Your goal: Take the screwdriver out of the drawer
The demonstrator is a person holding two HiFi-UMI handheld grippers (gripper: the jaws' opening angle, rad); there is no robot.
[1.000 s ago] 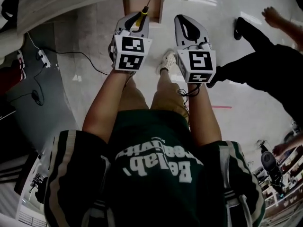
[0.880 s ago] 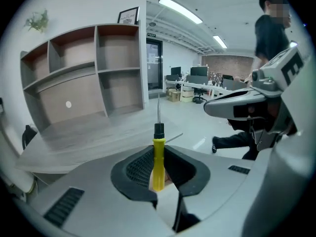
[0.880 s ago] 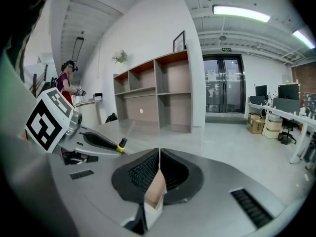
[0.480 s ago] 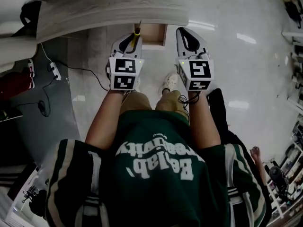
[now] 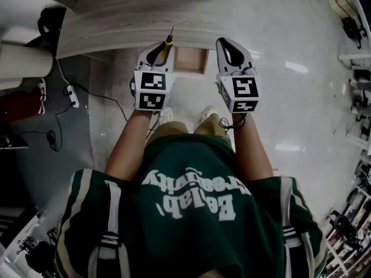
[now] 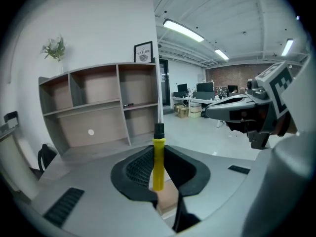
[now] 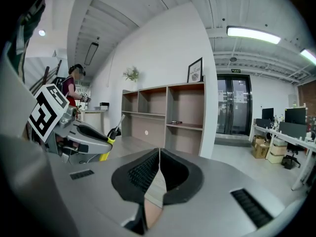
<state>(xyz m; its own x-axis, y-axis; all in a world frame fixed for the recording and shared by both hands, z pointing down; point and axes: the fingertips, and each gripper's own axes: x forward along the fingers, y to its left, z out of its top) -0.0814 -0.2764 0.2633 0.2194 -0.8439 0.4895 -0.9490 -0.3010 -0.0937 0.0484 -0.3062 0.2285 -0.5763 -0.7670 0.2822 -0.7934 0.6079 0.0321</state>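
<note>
Yellow-handled screwdriver [image 6: 158, 163], black collar, grey left gripper [image 5: 157, 50] with black-and-white square markers, green white-lettered shirt [image 5: 191, 213]

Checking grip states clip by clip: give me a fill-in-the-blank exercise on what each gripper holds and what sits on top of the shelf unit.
1. The left gripper is shut on a screwdriver with a ____ handle.
2. The right gripper has its jaws together, with ____ between them.
3. On top of the shelf unit, a framed picture stands at one end and a small ____ at the other.
Missing words: yellow; nothing; plant.
</note>
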